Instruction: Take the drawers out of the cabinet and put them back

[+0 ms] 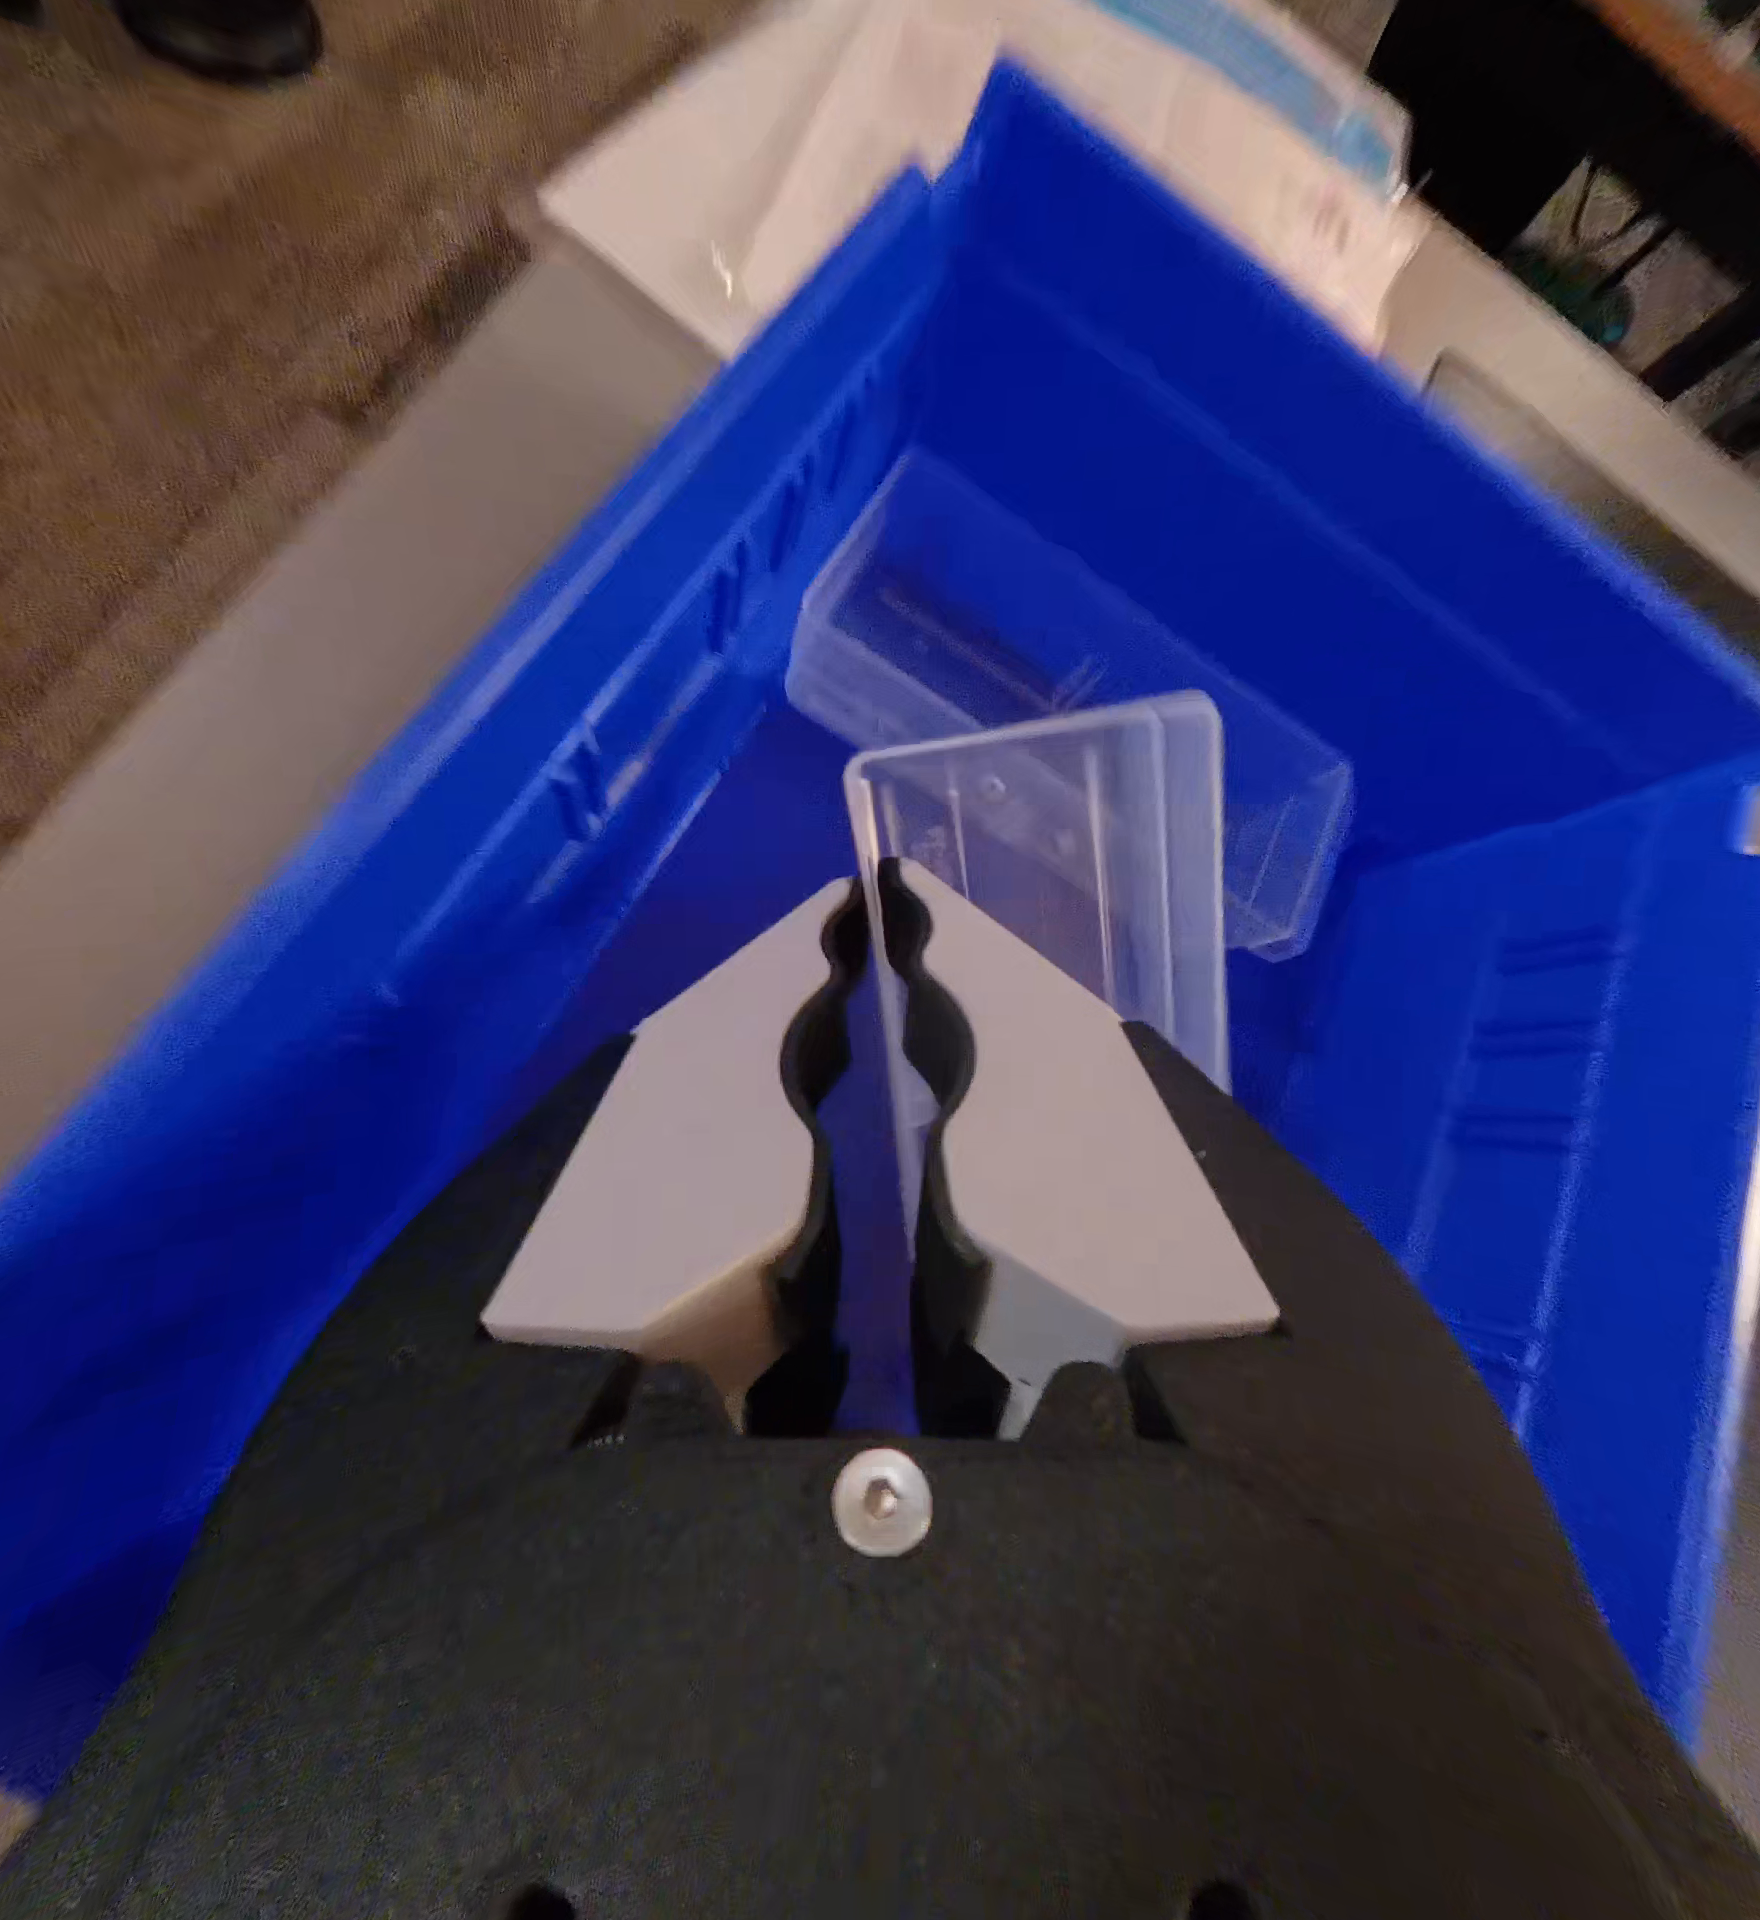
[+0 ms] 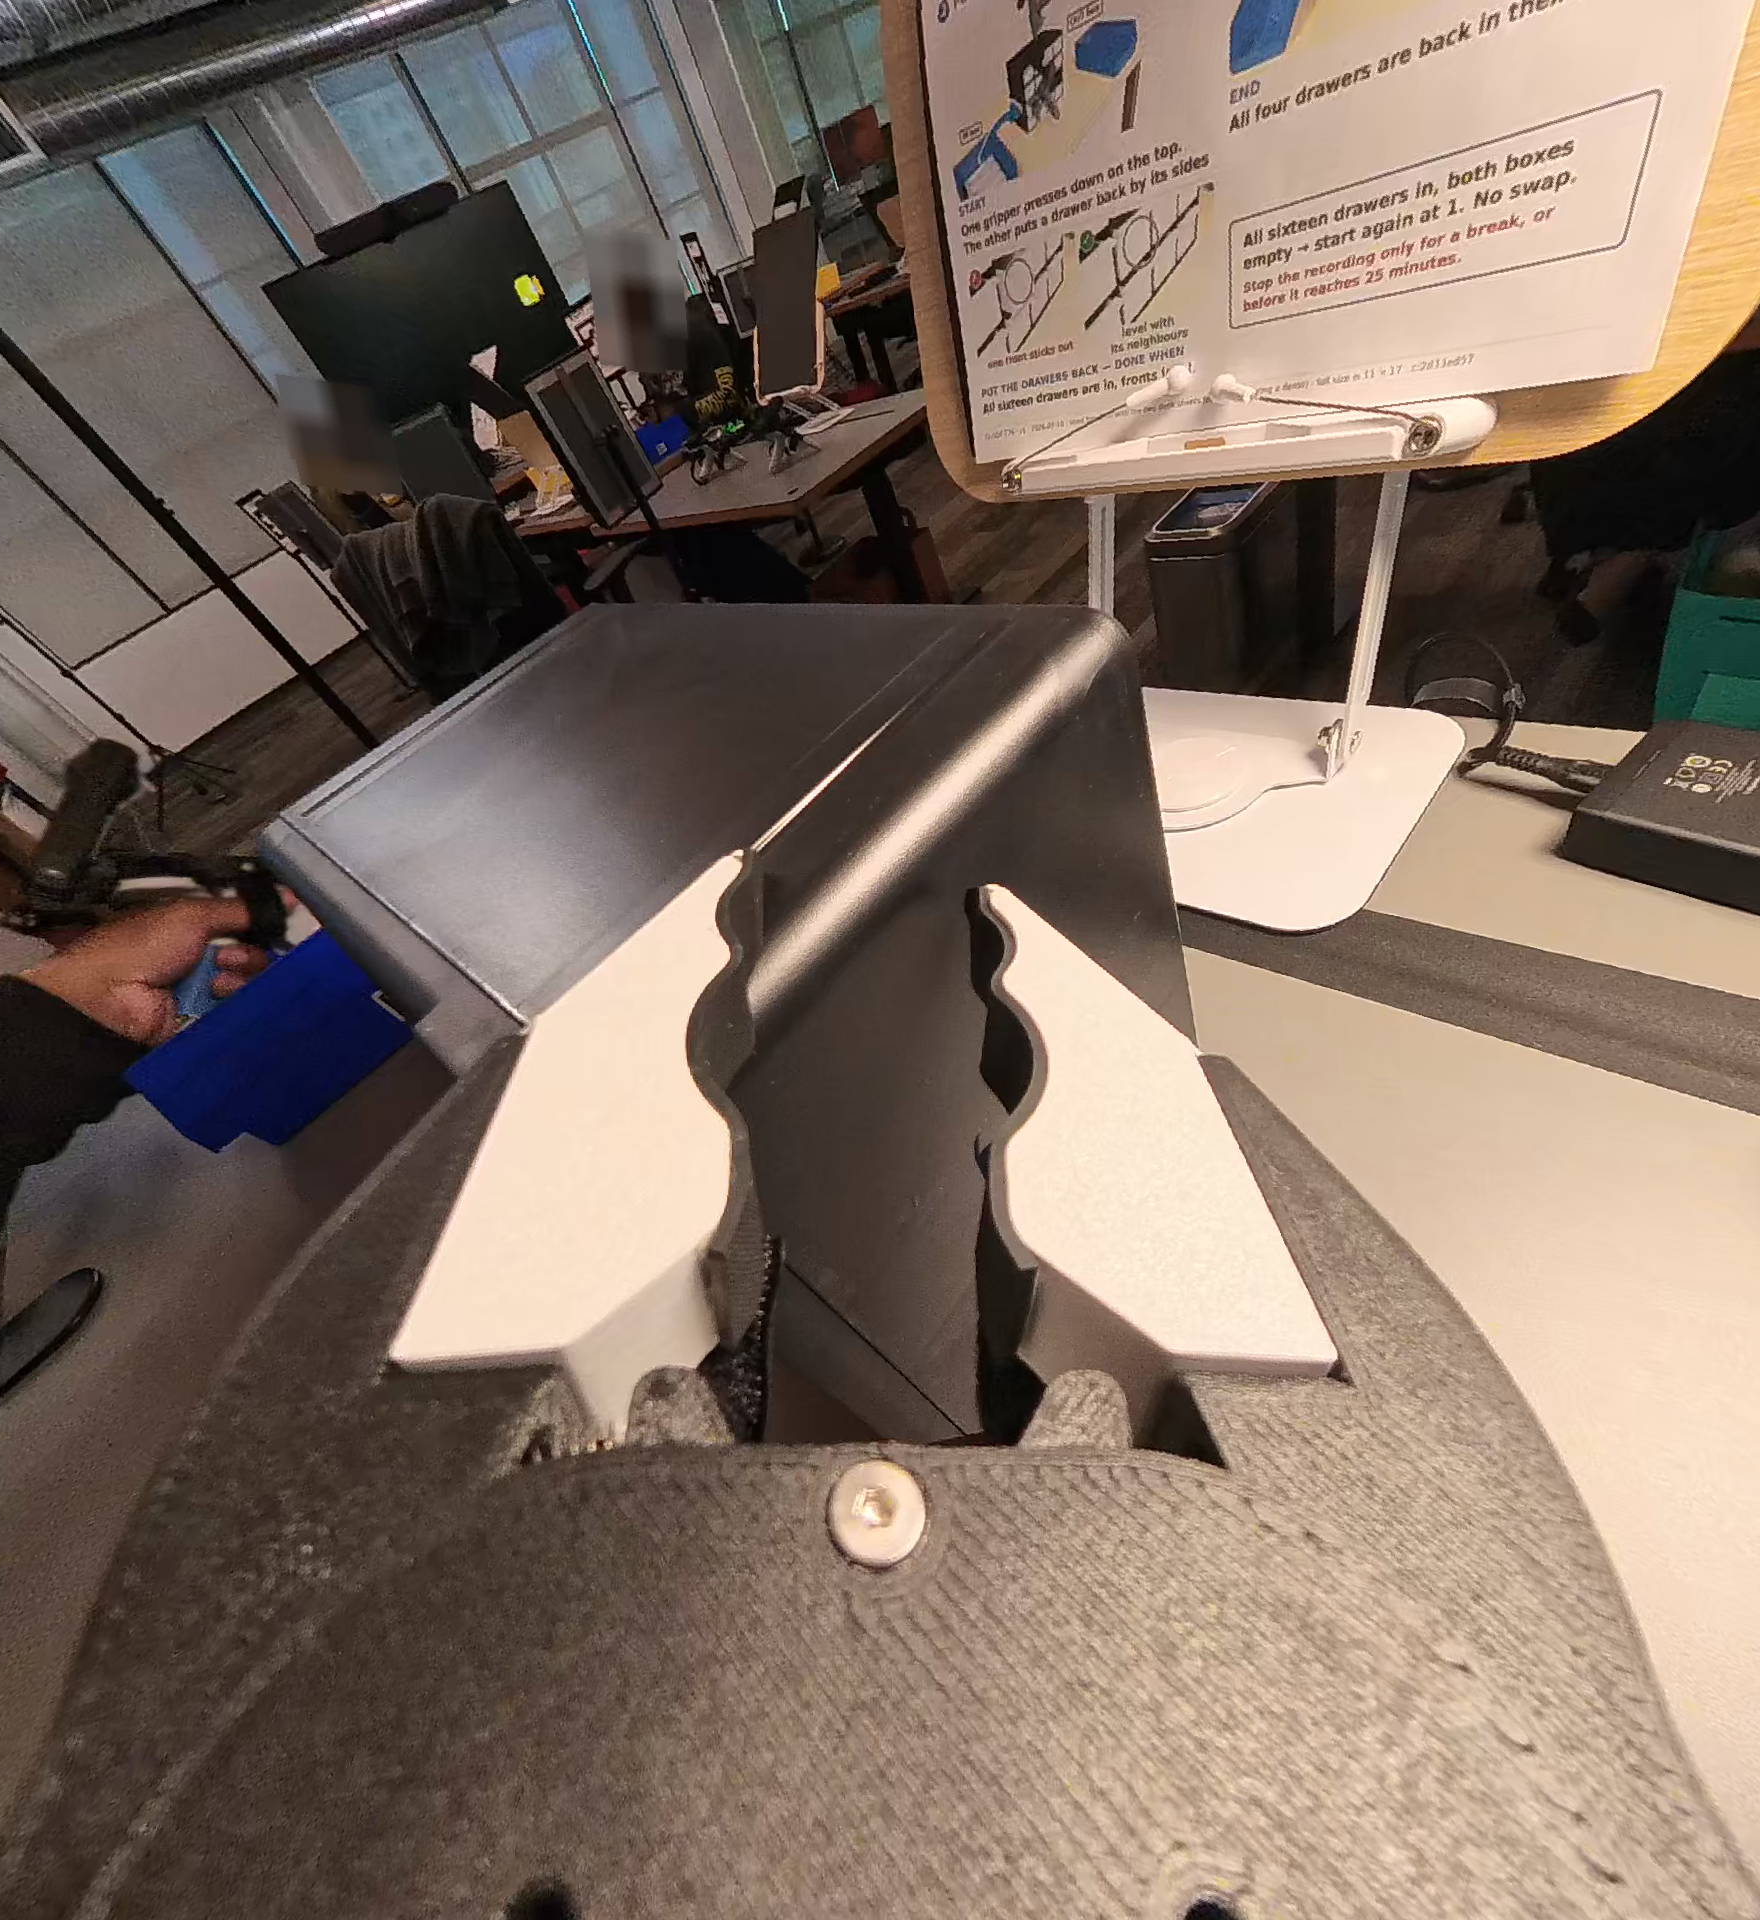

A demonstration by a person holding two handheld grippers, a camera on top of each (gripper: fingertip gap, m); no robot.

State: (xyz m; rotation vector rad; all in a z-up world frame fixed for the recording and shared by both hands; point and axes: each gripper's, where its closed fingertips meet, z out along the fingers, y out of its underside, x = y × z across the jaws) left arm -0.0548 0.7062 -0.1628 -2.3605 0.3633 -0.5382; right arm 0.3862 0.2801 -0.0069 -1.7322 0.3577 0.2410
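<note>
Pinching a clear drawer (image 1: 1042,883) by its wall inside the blue bin (image 1: 647,727), the left fingers (image 1: 751,1091) seemingly lift it; the right fingers (image 2: 595,1143) (spread, gripping nothing) steady the black cabinet (image 2: 647,748).

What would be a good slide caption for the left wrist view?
Left gripper pinching the wall of a clear plastic drawer inside a blue bin, a second clear drawer lying behind it.

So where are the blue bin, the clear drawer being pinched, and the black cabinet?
blue bin (image 1: 1219,343): left wrist view, its far inner wall.
clear drawer (image 1: 1042,821): left wrist view, its see-through upright panel above the fingertips.
black cabinet (image 2: 595,758): right wrist view, its flat top.
</note>
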